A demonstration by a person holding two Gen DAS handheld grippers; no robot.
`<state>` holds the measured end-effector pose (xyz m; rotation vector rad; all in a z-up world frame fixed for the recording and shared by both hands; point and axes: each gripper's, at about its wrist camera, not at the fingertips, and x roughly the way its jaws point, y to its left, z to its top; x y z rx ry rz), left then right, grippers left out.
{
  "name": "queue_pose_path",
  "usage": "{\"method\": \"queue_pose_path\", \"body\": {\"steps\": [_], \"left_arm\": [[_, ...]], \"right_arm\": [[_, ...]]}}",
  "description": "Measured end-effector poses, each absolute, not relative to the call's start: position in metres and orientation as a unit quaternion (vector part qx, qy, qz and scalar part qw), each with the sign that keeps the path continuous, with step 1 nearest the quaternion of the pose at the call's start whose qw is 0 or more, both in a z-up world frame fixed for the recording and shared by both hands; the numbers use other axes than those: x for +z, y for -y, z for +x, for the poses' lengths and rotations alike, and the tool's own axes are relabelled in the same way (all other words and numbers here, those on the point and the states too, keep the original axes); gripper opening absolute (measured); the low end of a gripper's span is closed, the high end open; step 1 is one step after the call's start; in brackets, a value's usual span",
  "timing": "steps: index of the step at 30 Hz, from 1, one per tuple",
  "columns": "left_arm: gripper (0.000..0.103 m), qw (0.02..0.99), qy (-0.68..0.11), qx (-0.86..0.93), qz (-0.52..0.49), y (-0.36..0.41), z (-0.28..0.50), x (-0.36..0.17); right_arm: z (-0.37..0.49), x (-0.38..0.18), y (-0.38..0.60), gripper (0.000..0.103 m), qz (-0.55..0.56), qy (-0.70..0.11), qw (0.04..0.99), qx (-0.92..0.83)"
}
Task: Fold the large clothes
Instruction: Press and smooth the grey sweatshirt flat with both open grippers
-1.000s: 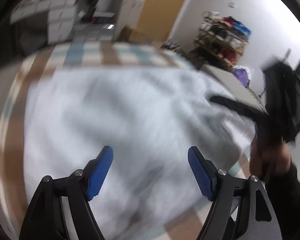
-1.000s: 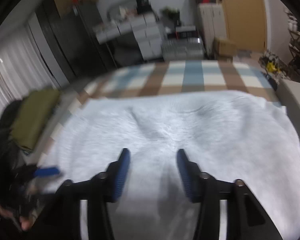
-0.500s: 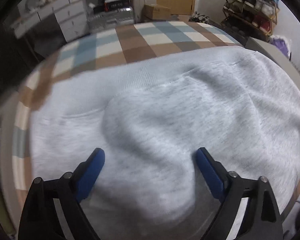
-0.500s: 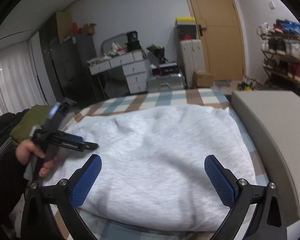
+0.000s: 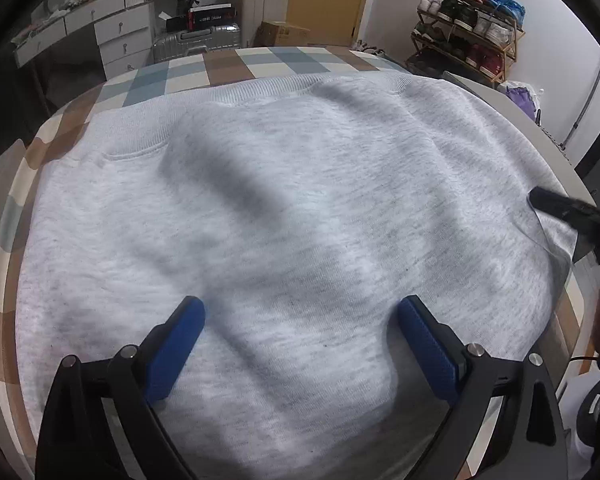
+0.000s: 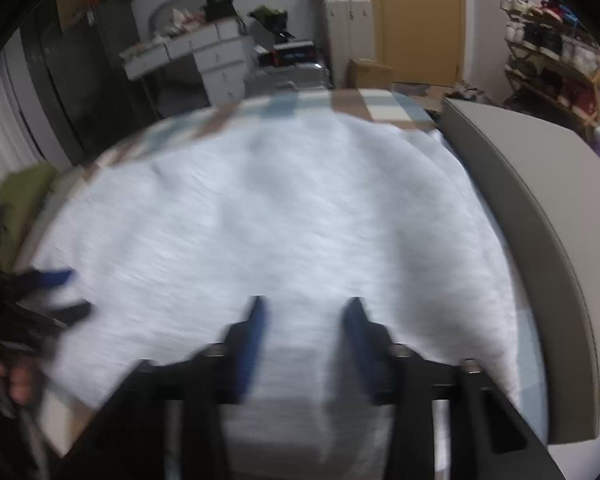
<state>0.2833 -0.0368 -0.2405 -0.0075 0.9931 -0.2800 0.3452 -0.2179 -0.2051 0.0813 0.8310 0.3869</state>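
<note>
the left tool (image 5: 300, 344) hangs tilted steeply down over the near part of the grey sweatshirt (image 5: 300, 208), its blue pads spreading wide and gripping nothing, while the right tool (image 6: 304, 332) is narrowing its pads over the near hem with cloth under them, though blur hides whether they pinch it. the sweatshirt lies spread across the checked bed (image 5: 228, 64), a sleeve seemingly folded in toward 11 o'clock and its ribbed hem toward 12 o'clock, so the main folds look not yet made.
</note>
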Motion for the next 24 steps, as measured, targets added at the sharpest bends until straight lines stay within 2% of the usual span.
{"method": "queue_pose_path", "body": {"steps": [4,7,11,12,13,17,20,21,24], "left_arm": [[0.096,0.879,-0.457,-0.137,-0.009,0.036,0.278,-0.243],[0.096,0.885,-0.446,-0.137,-0.013,0.035,0.274,-0.243],[0.096,0.891,-0.431,-0.140,-0.014,0.033,0.274,-0.246],[0.096,0.893,-0.426,-0.141,-0.015,0.033,0.273,-0.246],[0.096,0.895,-0.423,-0.142,-0.018,0.032,0.273,-0.246],[0.096,0.896,-0.420,-0.145,-0.019,0.031,0.273,-0.246],[0.096,0.896,-0.418,-0.145,-0.020,0.031,0.274,-0.247],[0.096,0.896,-0.418,-0.145,-0.020,0.031,0.274,-0.247],[0.096,0.897,-0.417,-0.146,-0.023,0.031,0.273,-0.247]], "right_arm": [[0.337,-0.191,0.164,0.032,-0.013,-0.383,0.889,0.250],[0.347,-0.230,0.130,0.026,-0.050,-0.441,0.858,0.258],[0.356,-0.246,0.139,0.026,-0.008,-0.457,0.852,0.255],[0.359,-0.237,0.143,0.015,0.014,-0.459,0.852,0.251],[0.360,-0.227,0.146,0.009,0.022,-0.448,0.857,0.253],[0.376,-0.197,0.137,0.012,-0.017,-0.401,0.885,0.237],[0.409,-0.224,0.117,0.012,-0.034,-0.448,0.863,0.232],[0.425,-0.250,0.109,0.011,-0.039,-0.487,0.841,0.231],[0.430,-0.255,0.106,0.011,-0.032,-0.495,0.835,0.237]]}}
